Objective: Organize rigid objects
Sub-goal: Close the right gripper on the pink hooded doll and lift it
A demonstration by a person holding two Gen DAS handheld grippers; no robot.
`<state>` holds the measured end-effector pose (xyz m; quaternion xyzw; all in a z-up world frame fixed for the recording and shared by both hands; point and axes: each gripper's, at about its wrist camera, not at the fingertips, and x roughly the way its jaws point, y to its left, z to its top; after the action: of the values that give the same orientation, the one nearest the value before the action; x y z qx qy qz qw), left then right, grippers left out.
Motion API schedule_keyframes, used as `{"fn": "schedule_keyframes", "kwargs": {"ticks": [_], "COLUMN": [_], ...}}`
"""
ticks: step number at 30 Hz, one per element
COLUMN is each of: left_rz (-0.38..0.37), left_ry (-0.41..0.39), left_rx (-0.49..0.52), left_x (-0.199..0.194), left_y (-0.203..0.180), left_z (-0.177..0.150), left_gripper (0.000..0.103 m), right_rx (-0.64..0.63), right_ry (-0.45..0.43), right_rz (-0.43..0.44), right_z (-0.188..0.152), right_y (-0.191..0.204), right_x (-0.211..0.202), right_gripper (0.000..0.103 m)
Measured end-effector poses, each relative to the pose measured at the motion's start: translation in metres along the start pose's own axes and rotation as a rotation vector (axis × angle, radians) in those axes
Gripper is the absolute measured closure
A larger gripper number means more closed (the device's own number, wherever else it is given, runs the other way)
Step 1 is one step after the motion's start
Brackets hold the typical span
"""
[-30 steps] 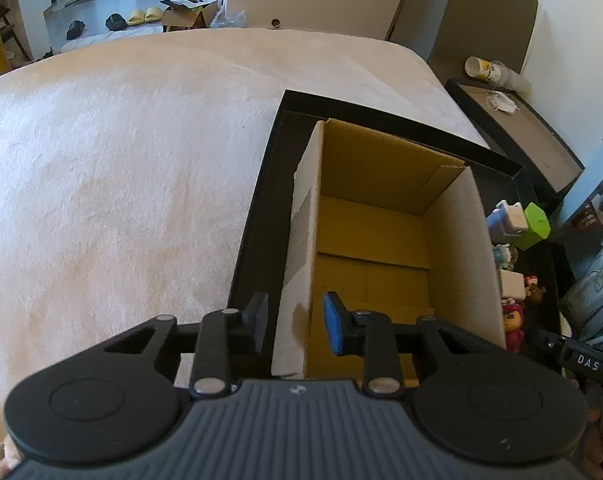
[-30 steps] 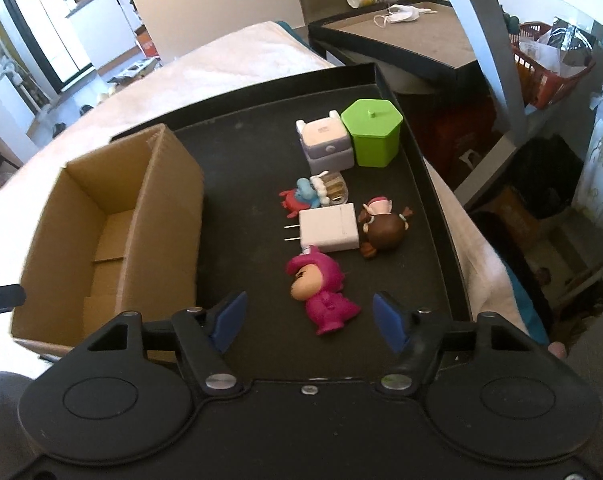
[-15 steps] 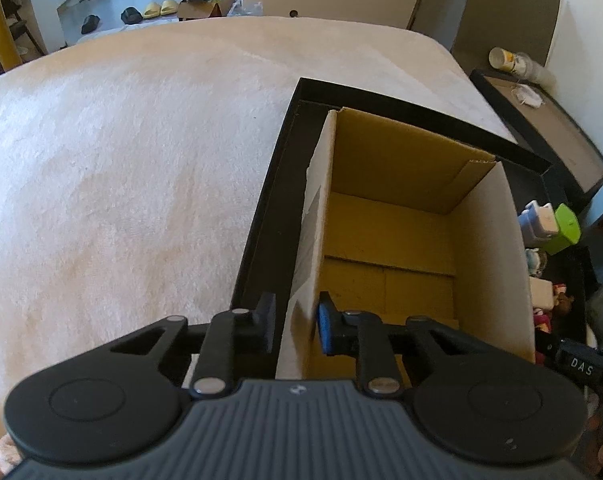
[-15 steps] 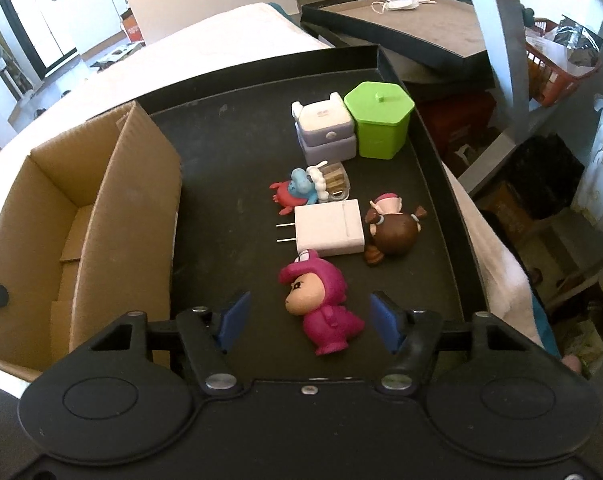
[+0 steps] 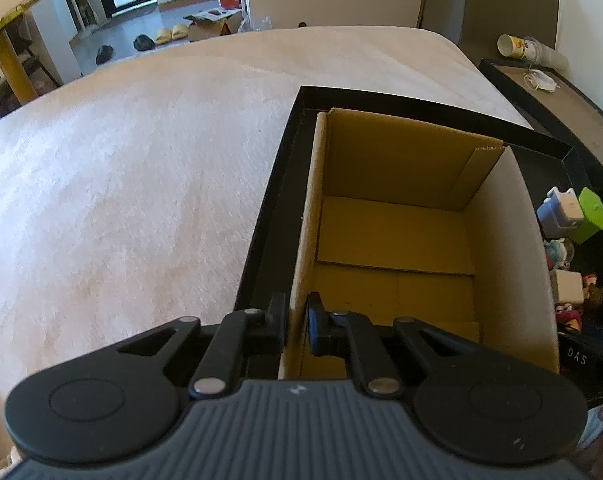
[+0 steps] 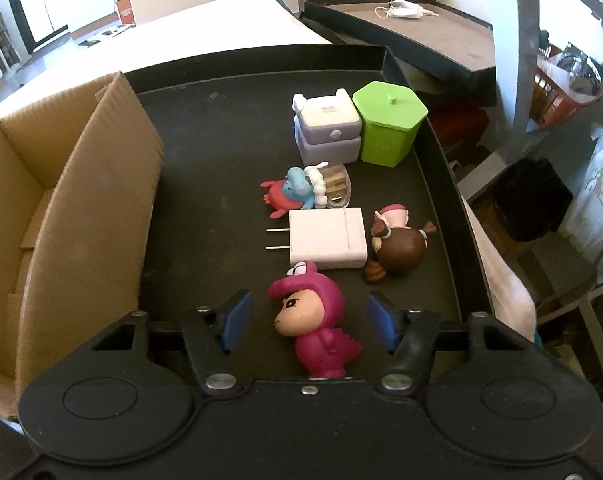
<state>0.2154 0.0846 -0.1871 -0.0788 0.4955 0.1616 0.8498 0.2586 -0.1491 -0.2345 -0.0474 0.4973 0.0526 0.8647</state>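
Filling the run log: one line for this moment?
left gripper: shut on cardboard box wall | right gripper: closing around pink figurine, pads not touching | box: empty

The cardboard box (image 6: 81, 216) is cut off by the left edge.

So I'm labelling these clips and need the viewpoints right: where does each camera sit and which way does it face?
Left wrist: on the left gripper, angled down at the cardboard box; pads clamp its near wall; a fingertip shows at the lower right.
Right wrist: on the right gripper, angled down at the black tray; its closing jaws straddle the pink figurine without touching it.
Shared: box, tray, green container, white charger.
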Motion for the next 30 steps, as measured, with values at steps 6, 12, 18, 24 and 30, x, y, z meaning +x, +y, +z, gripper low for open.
{"fn": "schedule_keyframes", "kwargs": {"ticks": [6, 12, 18, 24, 30], "left_rz": [0.029, 0.032, 0.024, 0.0, -0.015], "left_ry": [-0.044, -0.071, -0.091, -0.092, -0.1], "left_rx": [0.025, 0.026, 0.035, 0.02, 0.014], "left_x": [-0.002, -0.002, -0.004, -0.005, -0.007], "left_y": [-0.005, -0.005, -0.006, -0.002, 0.0], "left_z": [-0.004, -0.009, -0.012, -0.013, -0.015], "left_gripper": [0.092, 0.092, 0.093, 0.094, 0.095], "right_rx": [-0.013, -0.013, -0.007, -0.011, -0.022], "right_ry": [0.013, -0.025, -0.07, -0.114, -0.148], "right_rz": [0.0, 0.018, 0.017, 0.028, 0.037], "right_z": [-0.003, -0.003, 0.002, 0.01, 0.019], "right_y": [0.003, 0.002, 0.0, 0.004, 0.015], "right_x": [0.01, -0.005, -0.025, -0.043, -0.059], "right_gripper": [0.065, 0.066, 0.066, 0.066, 0.066]}}
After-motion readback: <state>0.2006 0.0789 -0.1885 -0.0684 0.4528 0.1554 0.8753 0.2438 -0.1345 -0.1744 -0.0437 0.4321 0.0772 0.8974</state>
